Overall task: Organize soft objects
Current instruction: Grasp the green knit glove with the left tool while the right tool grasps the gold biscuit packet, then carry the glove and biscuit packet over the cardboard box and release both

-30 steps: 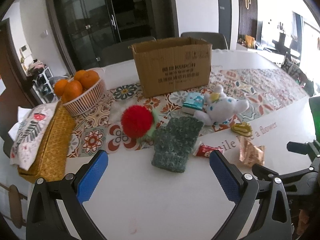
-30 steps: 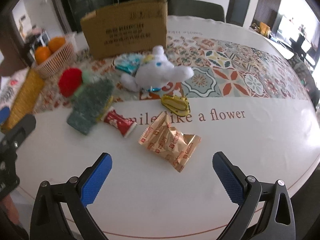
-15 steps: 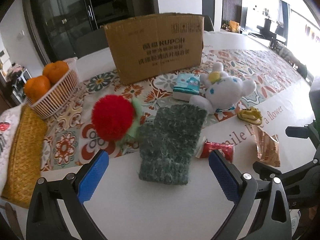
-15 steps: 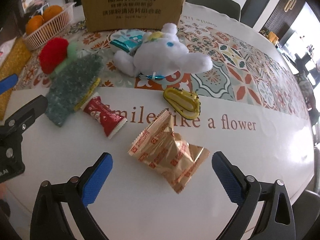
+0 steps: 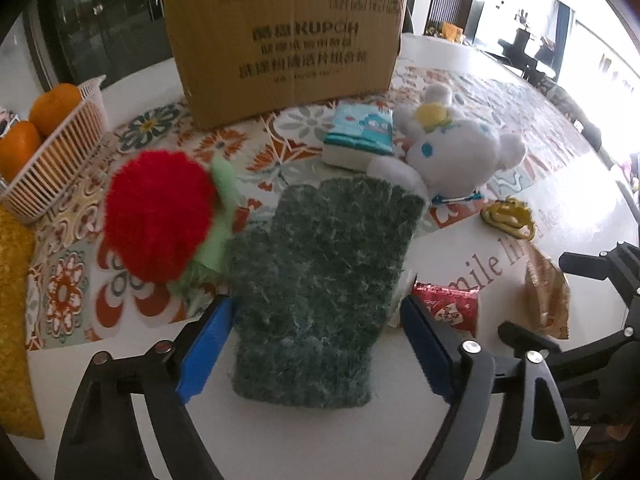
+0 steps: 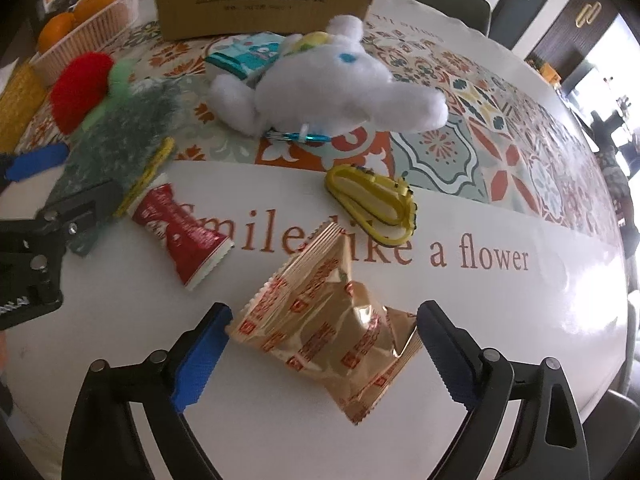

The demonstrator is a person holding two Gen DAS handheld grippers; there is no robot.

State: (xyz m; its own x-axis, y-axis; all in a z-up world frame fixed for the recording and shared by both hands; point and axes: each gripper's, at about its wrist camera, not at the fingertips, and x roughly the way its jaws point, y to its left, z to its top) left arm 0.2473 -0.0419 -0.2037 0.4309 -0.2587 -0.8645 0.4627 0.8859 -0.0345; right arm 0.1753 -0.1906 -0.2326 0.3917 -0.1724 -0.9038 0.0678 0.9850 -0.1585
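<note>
green knit glove [image 5: 320, 280] one, between spread left gripper [image 5: 316, 344]; right gripper [image 6: 322, 356] spread around one gold packet [image 6: 332, 332].

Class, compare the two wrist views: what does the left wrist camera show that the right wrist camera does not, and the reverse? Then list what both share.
Only the left wrist view: the left tongs open around the green knit glove's cuff.

Only the right wrist view: the right tongs open around the gold snack packet, and the whole "Smile like a flower" lettering.

Both: cardboard box, white plush toy, red pompom, red candy wrapper, basket of oranges.
</note>
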